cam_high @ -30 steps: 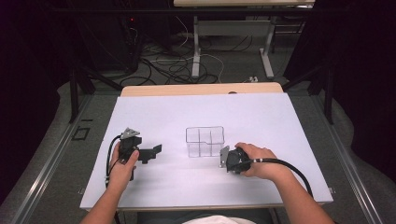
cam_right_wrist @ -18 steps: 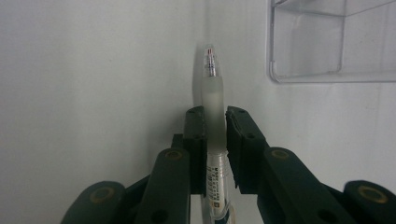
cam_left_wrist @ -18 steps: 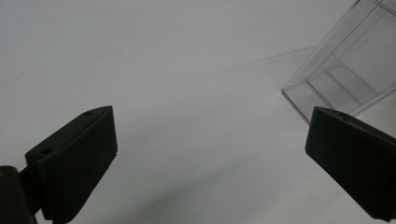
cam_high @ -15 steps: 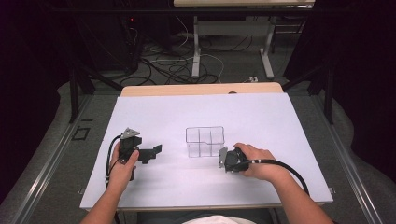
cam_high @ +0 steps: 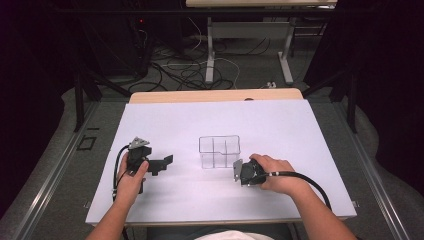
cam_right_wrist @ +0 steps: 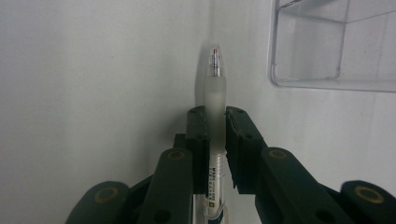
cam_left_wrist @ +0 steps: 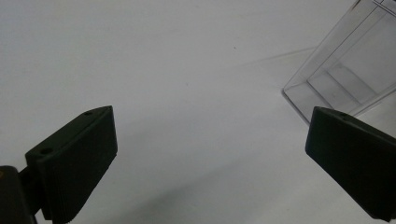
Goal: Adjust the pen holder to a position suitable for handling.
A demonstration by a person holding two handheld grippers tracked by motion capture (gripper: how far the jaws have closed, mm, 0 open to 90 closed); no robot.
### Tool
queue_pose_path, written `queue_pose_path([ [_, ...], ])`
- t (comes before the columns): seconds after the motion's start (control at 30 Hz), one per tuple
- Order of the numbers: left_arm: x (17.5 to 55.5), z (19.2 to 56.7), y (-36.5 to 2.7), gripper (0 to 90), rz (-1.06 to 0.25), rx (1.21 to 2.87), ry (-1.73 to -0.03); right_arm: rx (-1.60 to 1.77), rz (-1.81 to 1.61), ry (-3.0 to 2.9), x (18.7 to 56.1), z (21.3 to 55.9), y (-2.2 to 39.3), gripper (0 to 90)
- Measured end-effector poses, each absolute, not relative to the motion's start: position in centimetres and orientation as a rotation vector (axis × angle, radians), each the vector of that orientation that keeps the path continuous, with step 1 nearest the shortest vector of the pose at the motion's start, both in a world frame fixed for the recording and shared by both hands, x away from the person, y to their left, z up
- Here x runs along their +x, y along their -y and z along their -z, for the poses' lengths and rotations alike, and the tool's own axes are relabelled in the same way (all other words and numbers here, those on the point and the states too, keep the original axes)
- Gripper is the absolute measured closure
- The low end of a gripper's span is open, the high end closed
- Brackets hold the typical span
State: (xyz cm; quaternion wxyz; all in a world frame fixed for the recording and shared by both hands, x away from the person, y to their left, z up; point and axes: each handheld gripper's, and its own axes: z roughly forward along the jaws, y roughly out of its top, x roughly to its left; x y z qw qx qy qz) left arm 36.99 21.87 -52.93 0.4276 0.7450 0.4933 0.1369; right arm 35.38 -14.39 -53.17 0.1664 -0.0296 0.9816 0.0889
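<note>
Right gripper view: right gripper (cam_right_wrist: pixel 215 122) — jaws have just been closing and now clamp a pen (cam_right_wrist: pixel 215 88), its frosted tip pointing ahead past the pads, low over the white counter (cam_right_wrist: pixel 93 70). Beyond and to the right stands a clear divided box (cam_right_wrist: pixel 327 56), apart from the pen. High view: left gripper (cam_high: pixel 162 162) — jaws released, nothing between them, left of the box.

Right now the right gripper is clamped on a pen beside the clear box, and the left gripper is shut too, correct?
Not quite. The left gripper is open, its jaws wide apart over bare table in the left gripper view. The right gripper does clamp the pen beside the clear box.
</note>
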Motion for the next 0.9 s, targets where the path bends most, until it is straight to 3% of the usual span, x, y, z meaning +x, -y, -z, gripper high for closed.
queue_pose_path([
  [0.9,37.0,52.9,-21.9,2.4,-0.344,1.865,-1.229,0.07,-0.629,-2.756,35.0,49.2,15.5,80.4],
])
